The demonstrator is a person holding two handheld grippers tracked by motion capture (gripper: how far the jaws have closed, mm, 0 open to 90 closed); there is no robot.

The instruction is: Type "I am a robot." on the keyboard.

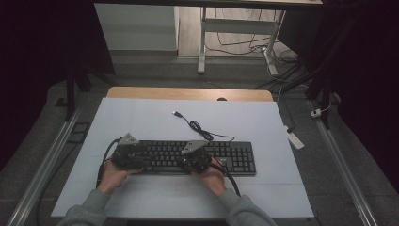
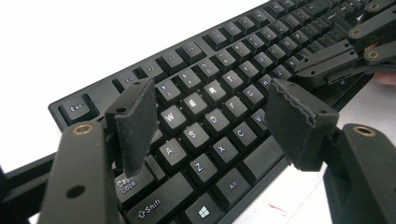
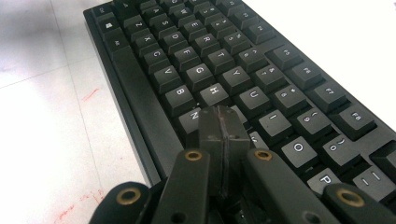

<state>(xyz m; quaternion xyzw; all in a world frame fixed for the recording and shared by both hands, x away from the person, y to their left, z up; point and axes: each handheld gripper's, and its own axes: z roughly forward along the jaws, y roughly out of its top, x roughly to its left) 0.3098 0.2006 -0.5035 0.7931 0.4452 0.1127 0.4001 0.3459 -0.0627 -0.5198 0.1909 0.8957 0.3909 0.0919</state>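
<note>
Two handheld grippers poised over one black keyboard [image 1: 197,157] on a white-covered table [image 1: 141,122], forearms in grey sleeves [image 1: 87,209] entering from 6 o'clock. Left gripper [image 1: 128,154] parked above the keyboard's 9 o'clock end, jaws spread wide and gripping nothing; in the left gripper view [image 2: 215,121], two black pads [image 2: 135,123] flanking the W, E, R, S, D and C keys, one pad at 9 o'clock, one at 3 o'clock, both clear of the keycaps. Right gripper [image 1: 194,159] stationed over the keyboard's middle, jaws pressed fully together with nothing between them; in the right gripper view [image 3: 223,123], closed tip sitting at the keys just below H, next to N, contact with a key impossible to confirm. One thin black cable [image 1: 197,128] with one USB plug [image 1: 177,114] trailing from the keyboard's far edge toward 11 o'clock. One small white device [image 1: 295,140] lying off the table's edge at 3 o'clock. Two metal floor rails [image 1: 44,165], one along each side of the table.
</note>
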